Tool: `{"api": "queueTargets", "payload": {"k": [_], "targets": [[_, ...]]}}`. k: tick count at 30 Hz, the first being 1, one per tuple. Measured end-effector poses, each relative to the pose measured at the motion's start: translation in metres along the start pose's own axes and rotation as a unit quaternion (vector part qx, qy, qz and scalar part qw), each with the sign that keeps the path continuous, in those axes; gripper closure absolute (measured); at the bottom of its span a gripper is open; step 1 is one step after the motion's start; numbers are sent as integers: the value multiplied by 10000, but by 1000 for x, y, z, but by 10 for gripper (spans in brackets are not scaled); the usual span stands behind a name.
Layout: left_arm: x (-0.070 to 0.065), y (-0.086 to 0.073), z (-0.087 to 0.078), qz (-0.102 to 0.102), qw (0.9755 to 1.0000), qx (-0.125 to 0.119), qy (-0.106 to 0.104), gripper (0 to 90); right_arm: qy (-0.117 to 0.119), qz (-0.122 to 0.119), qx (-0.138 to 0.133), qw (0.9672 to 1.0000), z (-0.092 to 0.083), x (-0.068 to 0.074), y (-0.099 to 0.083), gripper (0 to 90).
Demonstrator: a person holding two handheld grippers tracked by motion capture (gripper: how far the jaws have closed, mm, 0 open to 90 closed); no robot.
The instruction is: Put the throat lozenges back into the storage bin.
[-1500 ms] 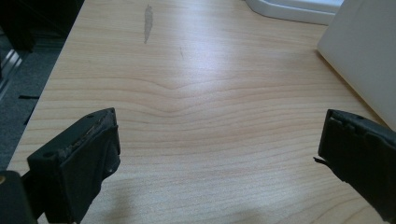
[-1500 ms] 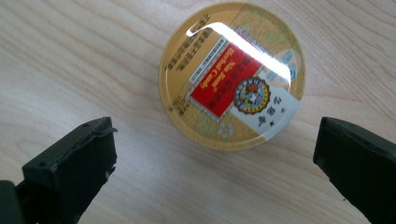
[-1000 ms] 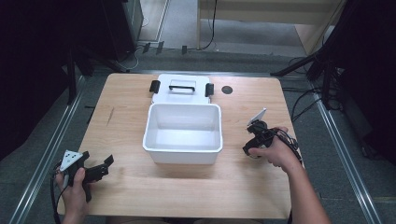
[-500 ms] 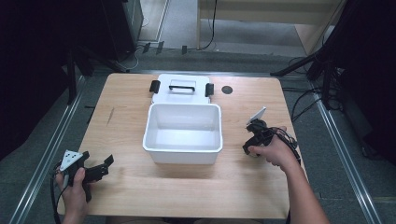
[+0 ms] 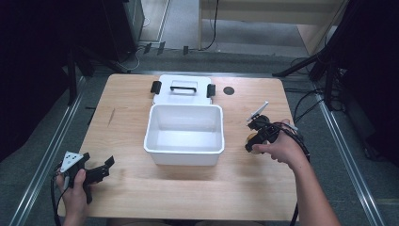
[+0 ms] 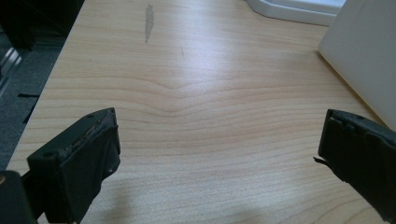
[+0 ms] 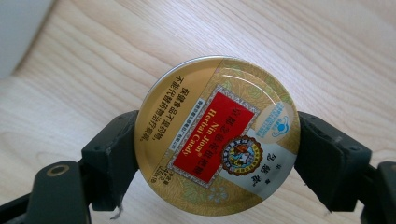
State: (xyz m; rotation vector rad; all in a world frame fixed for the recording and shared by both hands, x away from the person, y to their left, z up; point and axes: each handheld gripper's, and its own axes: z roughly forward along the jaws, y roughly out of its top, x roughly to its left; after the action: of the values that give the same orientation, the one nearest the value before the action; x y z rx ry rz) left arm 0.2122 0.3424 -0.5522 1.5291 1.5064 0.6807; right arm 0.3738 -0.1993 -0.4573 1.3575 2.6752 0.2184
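Note:
A round gold candy tin (image 7: 217,135) with a red label sits between the two black pads (image 7: 112,149) of my right gripper (image 7: 217,142). Its jaws have just been closing and now press on the tin's rim, holding it a little above the wooden table (image 7: 327,56). In the high view my right gripper (image 5: 256,140) is to the right of the white bin (image 5: 184,109), with the tin (image 5: 254,149) under the hand. My left gripper (image 5: 99,165) rests at the table's front left corner; its jaws (image 6: 217,154) stand wide open with bare wood between them.
The open white bin stands mid-table, its lid (image 5: 181,89) with black clasps lying flat behind it. A small dark round hole (image 5: 228,90) is in the table at the back right. Metal rails run along both sides of the table.
My right hand has risen slightly with the tin beside the bin. The left hand and gripper have stayed where they were.

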Motion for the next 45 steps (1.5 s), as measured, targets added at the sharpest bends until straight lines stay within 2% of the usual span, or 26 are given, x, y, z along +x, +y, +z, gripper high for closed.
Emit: {"api": "queueTargets", "payload": {"k": [1, 2, 6, 7, 8, 11, 12, 22, 35, 44, 45], "targets": [[0, 0, 0, 0, 10000, 0, 0, 0, 0, 0, 0, 10000, 0, 0, 0, 203], [0, 0, 0, -6, 10000, -3, -6, 0, -32, -169, -54, 9998, -7, 3, 2, 203], [0, 0, 0, -13, 10000, 5, -6, 0, 0, -347, -161, 9993, -19, 7, 6, 203], [0, 0, 0, -13, 10000, 5, -6, 0, 0, -347, -161, 9993, -19, 7, 6, 203], [0, 0, 0, -7, 10000, -4, -6, 0, 24, -464, -179, 9988, -25, 10, 9, 203], [0, 0, 0, -12, 10000, 1, -7, 0, 49, -556, -131, 9984, -31, 12, 12, 203], [1, 0, 0, -24, 10000, -1, -5, 0, 62, -654, -139, 9977, -38, 15, 16, 203], [1, 0, 0, -30, 10000, 34, -2, 0, 125, -986, -266, 9947, -69, 29, 31, 203], [1, 1, 1, -58, 10000, 15, -11, 0, 132, -1252, -203, 9918, -87, 43, 48, 203], [1, 1, 1, -70, 10000, 16, -25, 0, 155, -1537, -311, 9875, -95, 59, 62, 203], [1, 1, 1, -71, 10000, 12, -23, 0, 136, -1616, -309, 9863, -95, 63, 65, 203]]}}
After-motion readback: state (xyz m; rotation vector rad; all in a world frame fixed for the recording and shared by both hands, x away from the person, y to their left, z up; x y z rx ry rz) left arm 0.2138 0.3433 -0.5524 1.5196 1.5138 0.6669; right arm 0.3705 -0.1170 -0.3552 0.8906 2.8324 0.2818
